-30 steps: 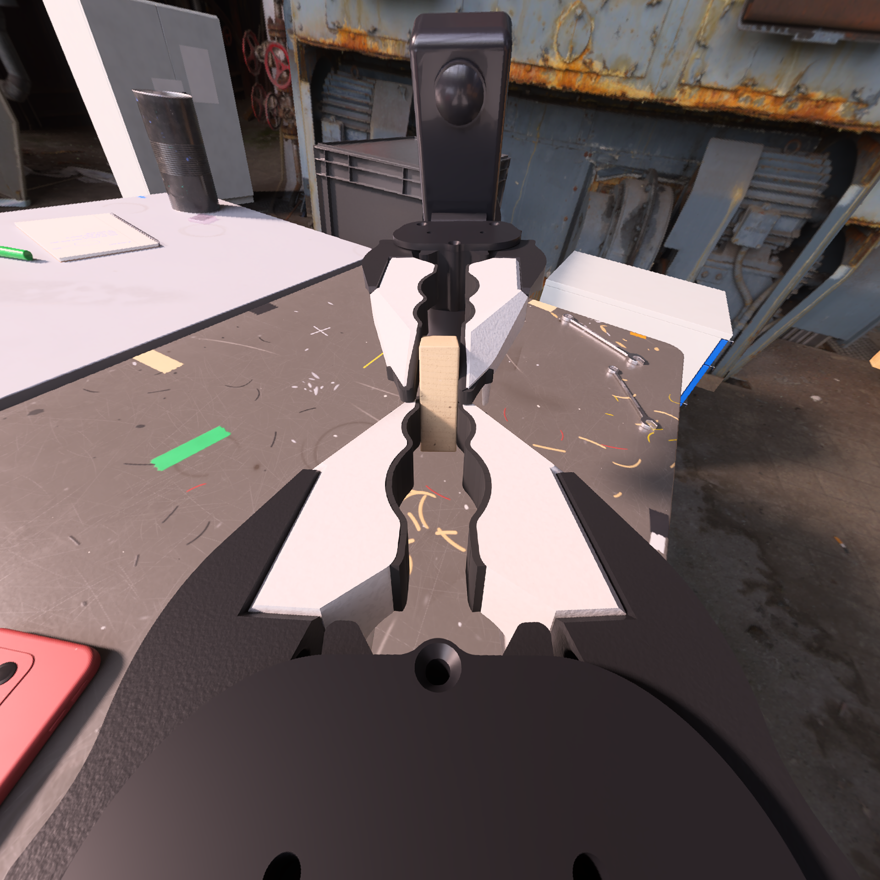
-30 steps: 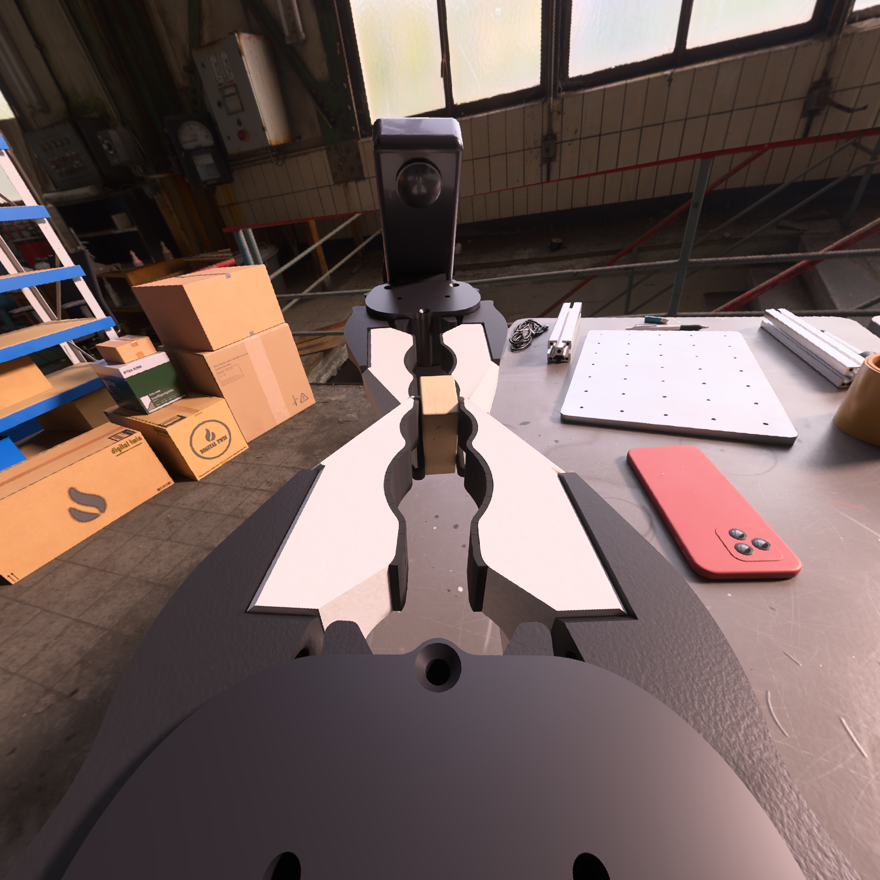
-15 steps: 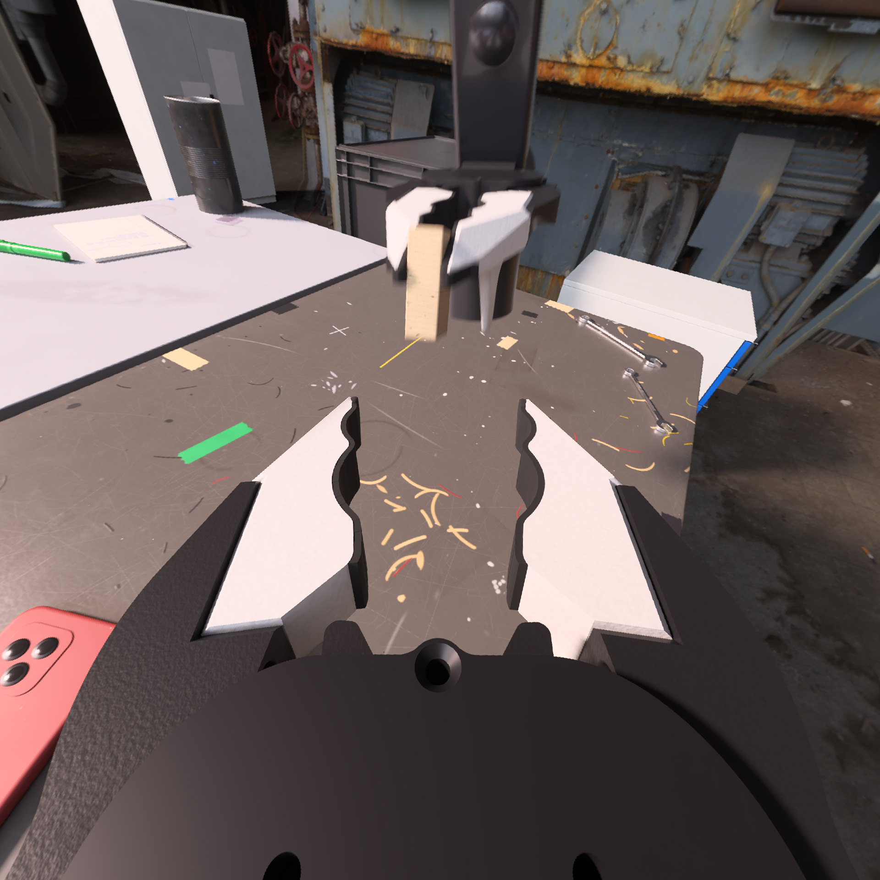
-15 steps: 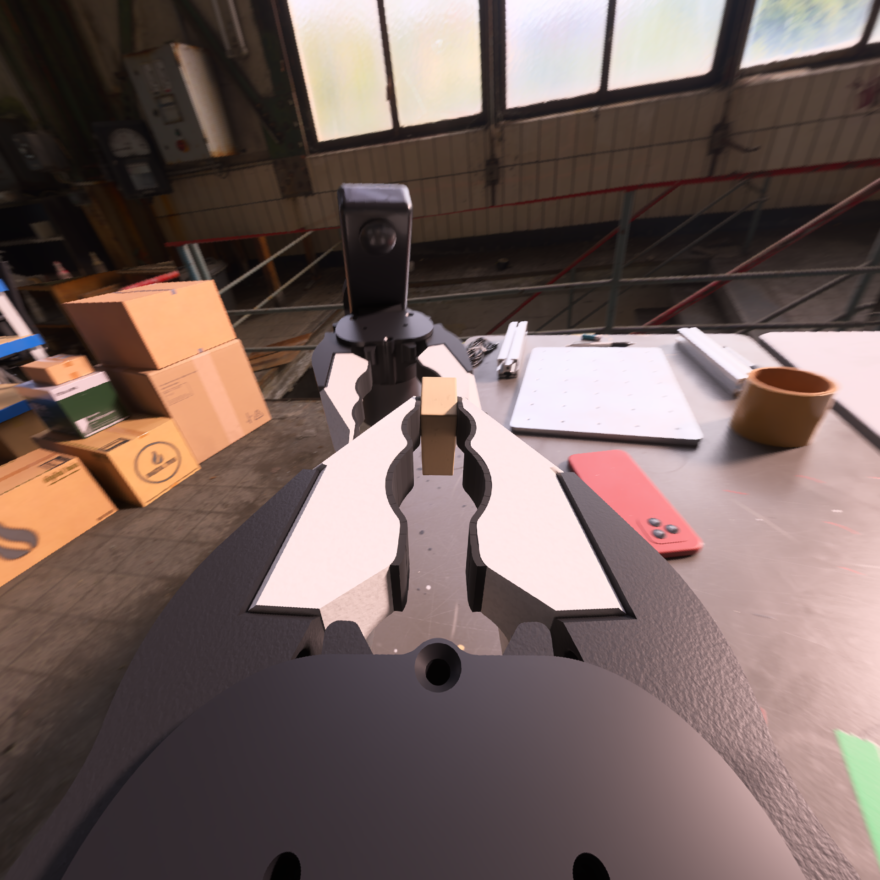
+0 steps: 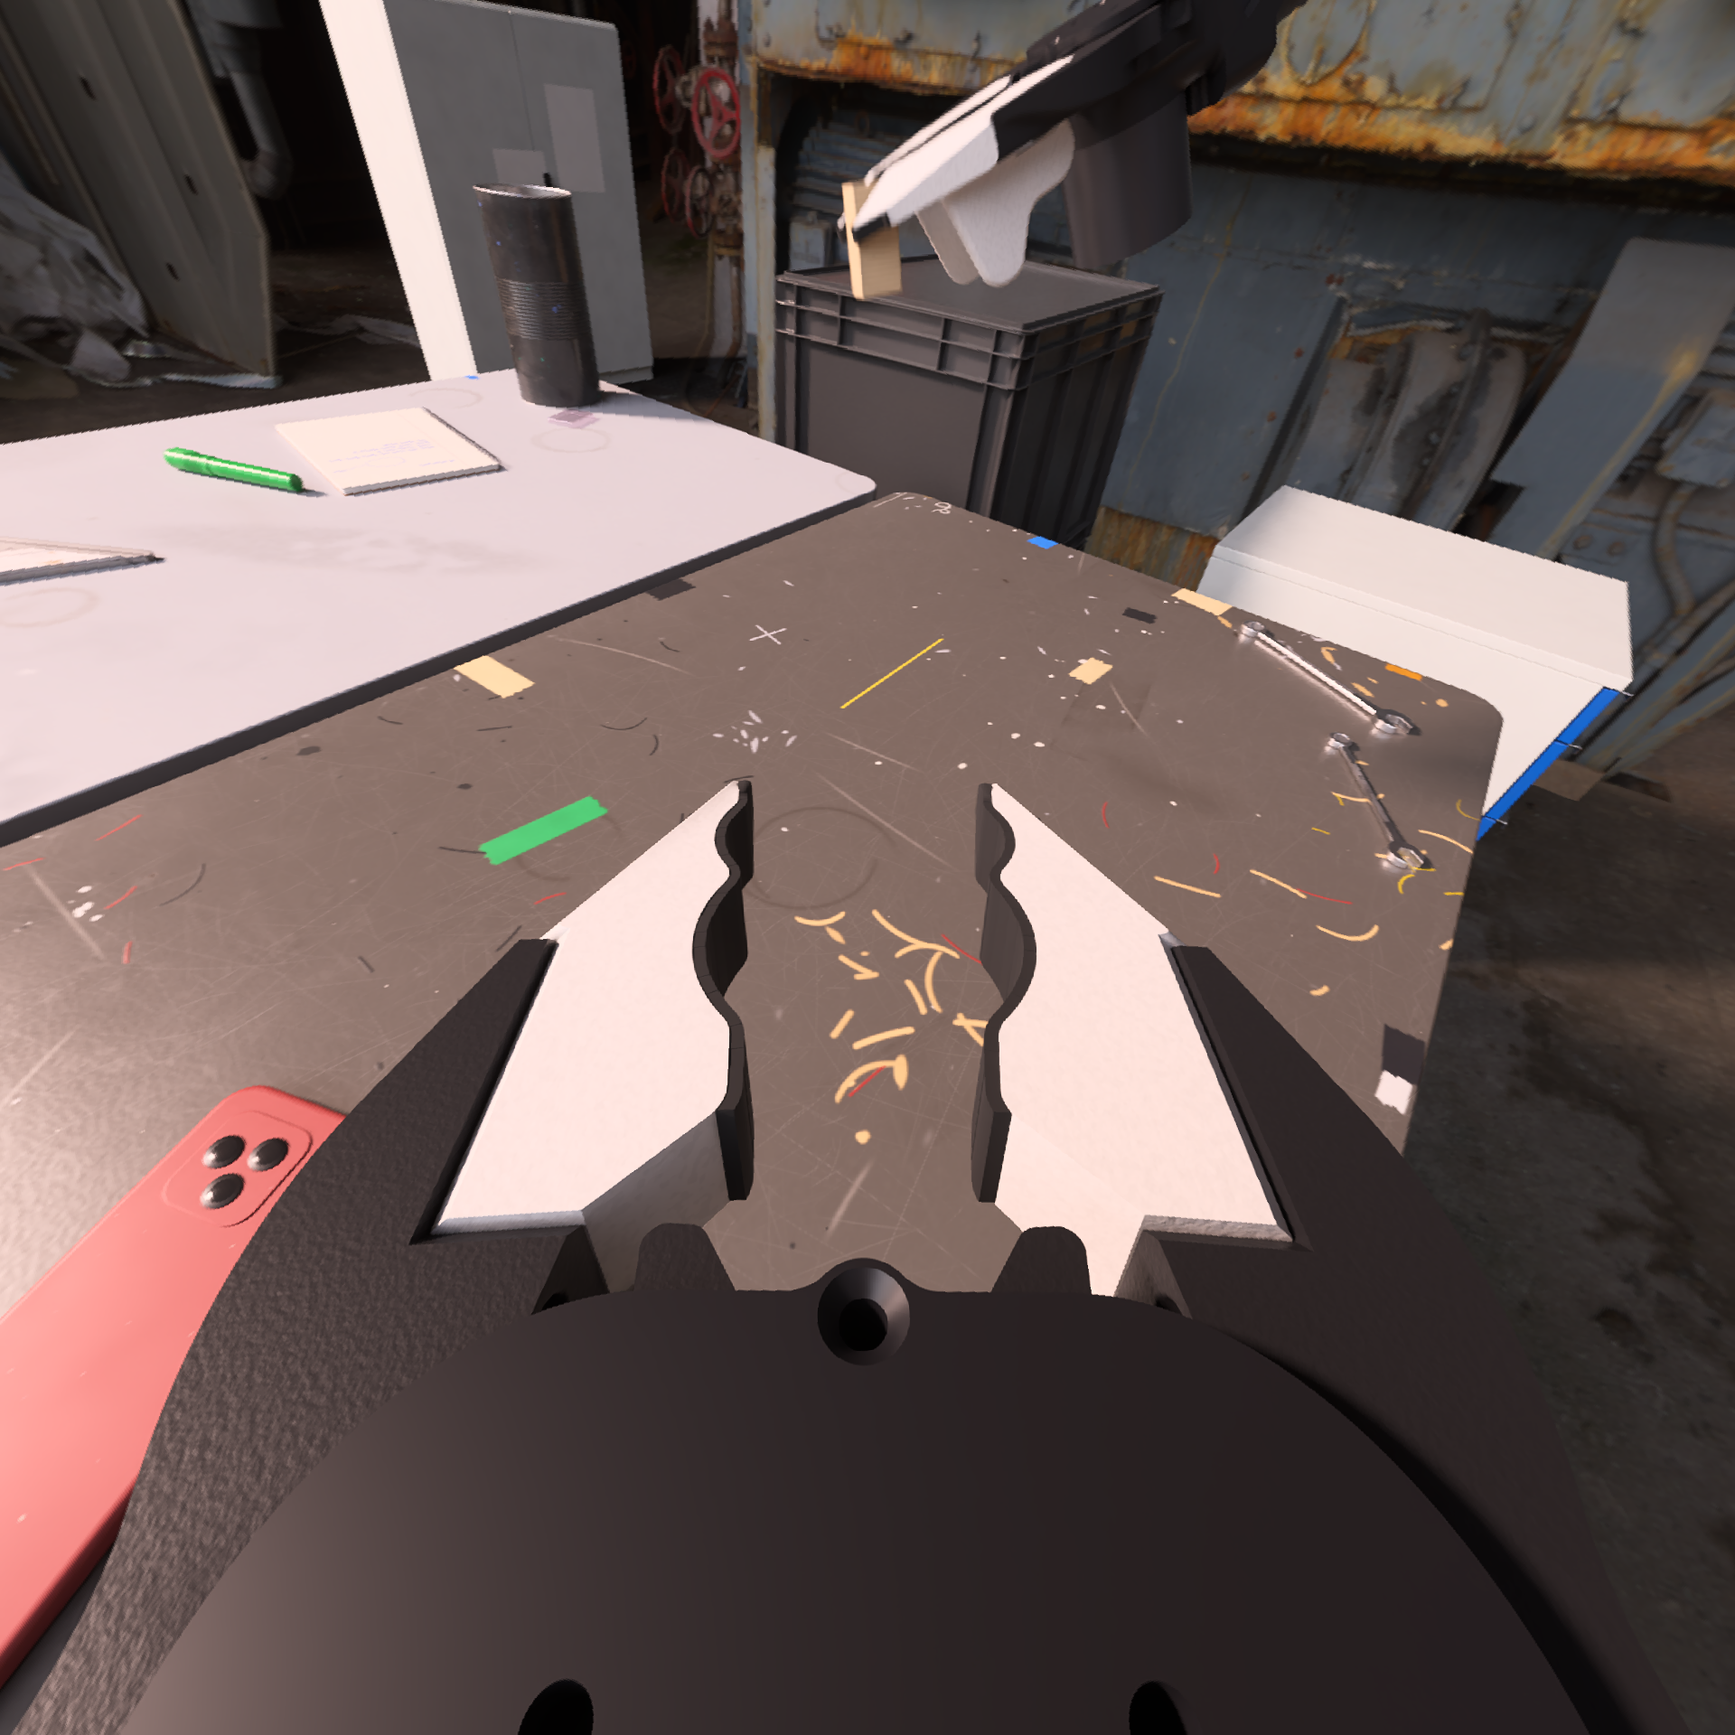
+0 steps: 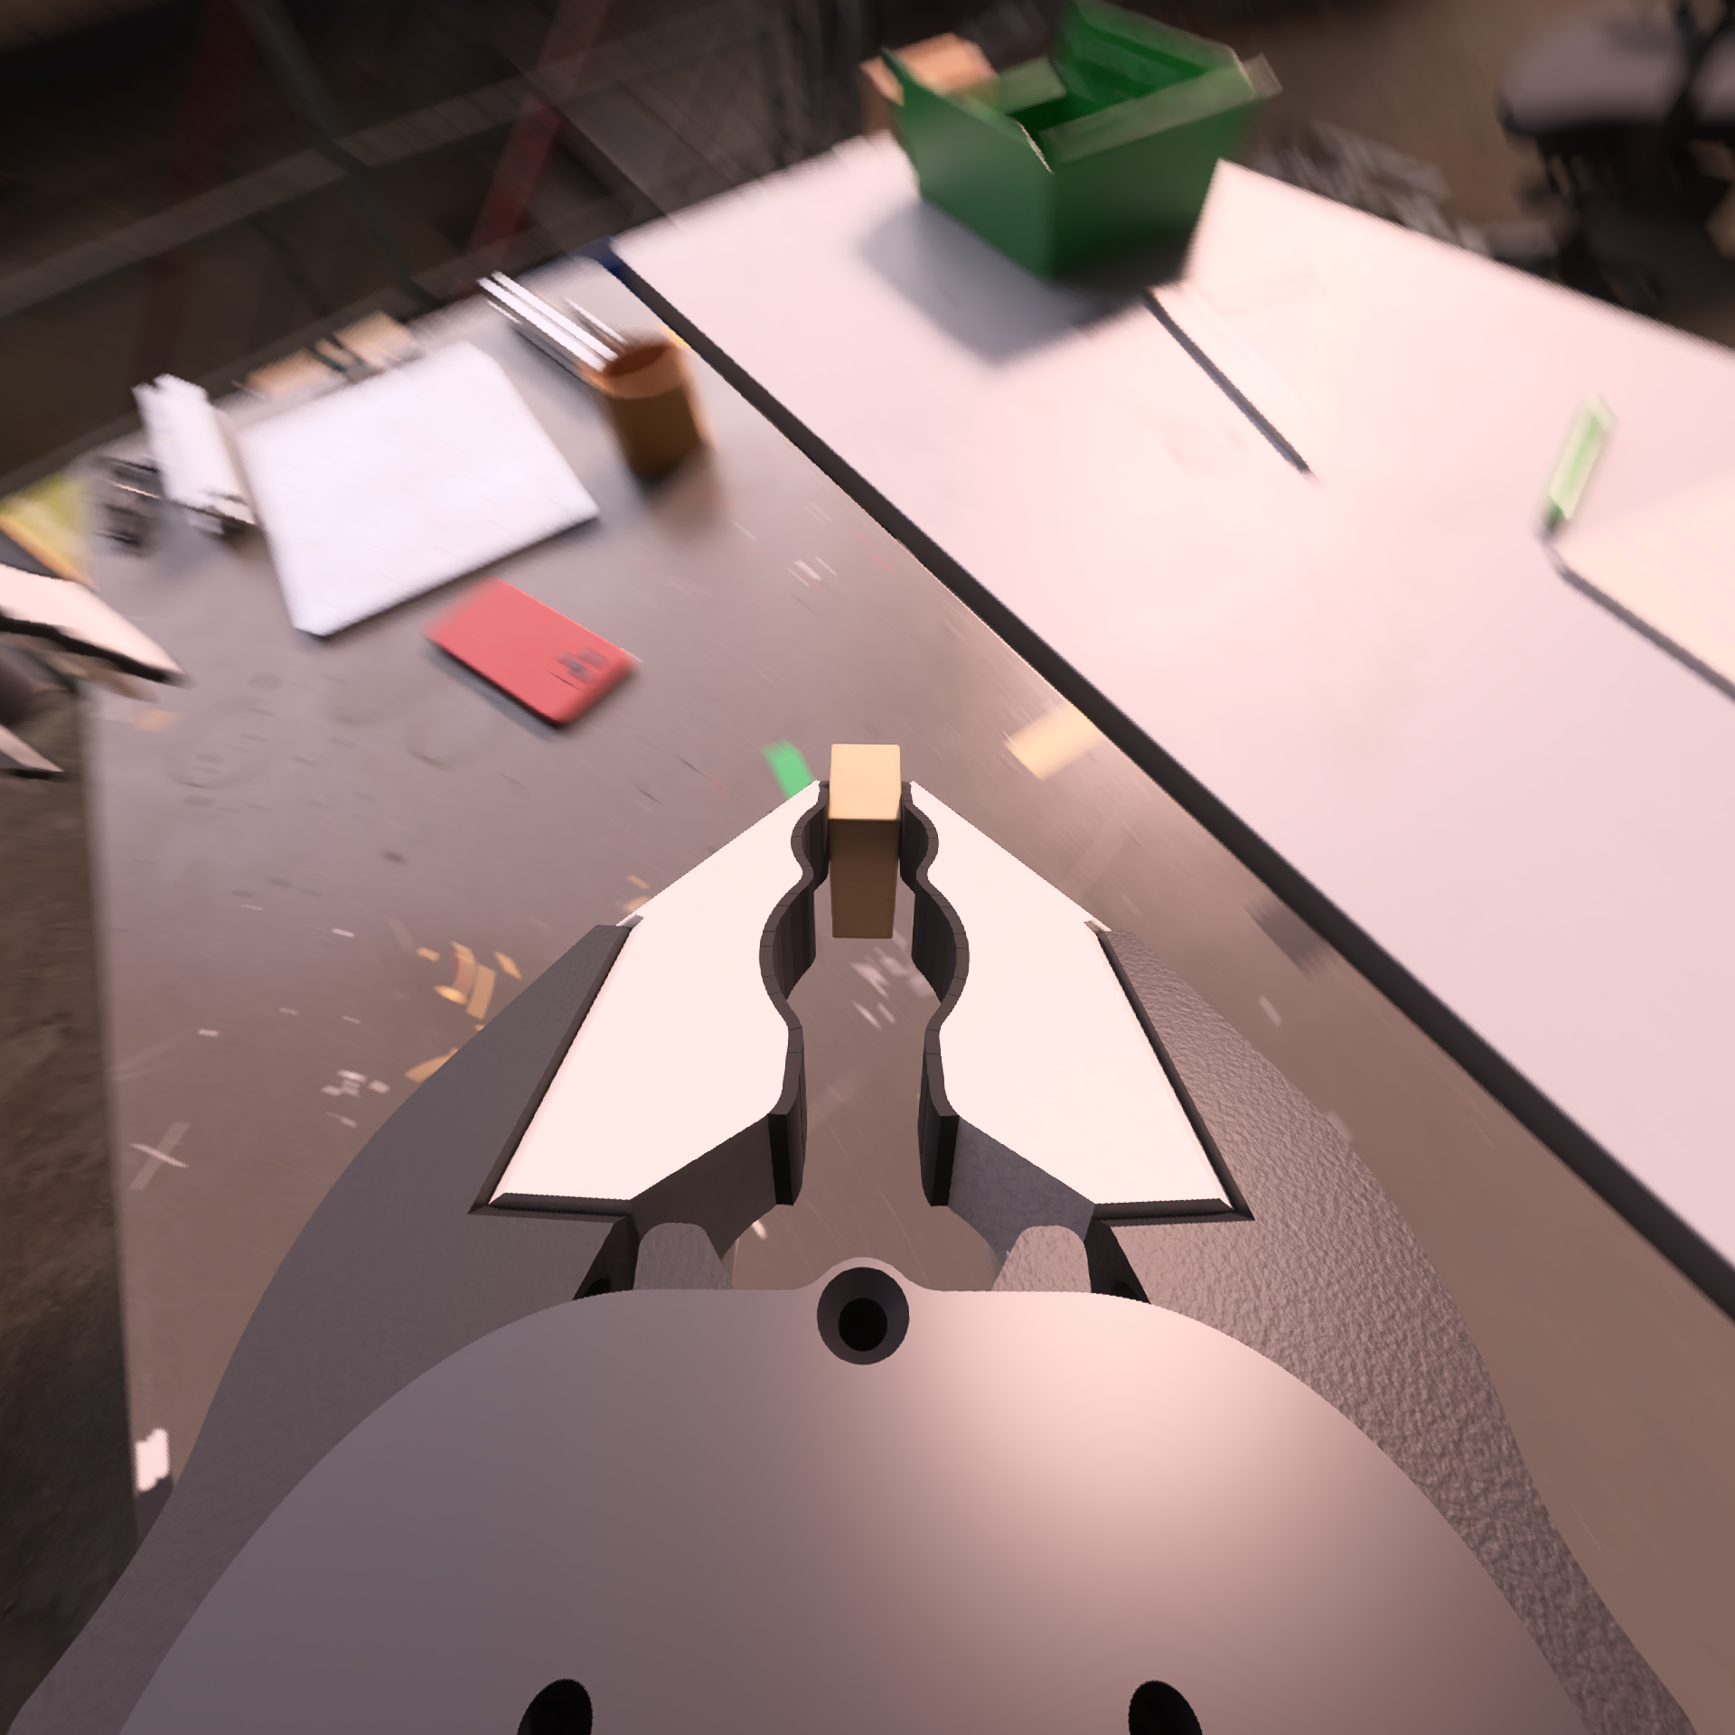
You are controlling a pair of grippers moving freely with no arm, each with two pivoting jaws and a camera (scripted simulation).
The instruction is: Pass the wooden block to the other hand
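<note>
The wooden block (image 6: 864, 840) is a small pale upright bar. My right gripper (image 6: 864, 798) is shut on it at the fingertips, above the dark workbench (image 6: 376, 939). In the left wrist view the block (image 5: 871, 246) shows high at the top, held by the right gripper (image 5: 868, 221), which is tilted and far from my left gripper. My left gripper (image 5: 864, 793) is open and empty, low over the dark workbench (image 5: 845, 704). Its fingertips (image 6: 84, 638) show at the left edge of the right wrist view.
A red phone (image 5: 122, 1296) lies by my left gripper, also in the right wrist view (image 6: 530, 648). Two wrenches (image 5: 1375, 798) lie at the bench's right. A white table (image 5: 282, 563) holds a notepad (image 5: 385, 449), green pen (image 5: 230, 468) and dark cylinder (image 5: 540, 296). A green bin (image 6: 1070, 160), brown cup (image 6: 648, 404) and white plate (image 6: 413, 483) stand farther off.
Both grippers held the block a second ago. My left gripper opened and drew back empty. My right gripper kept the block, lifted away and swung round to look down at the bench.
</note>
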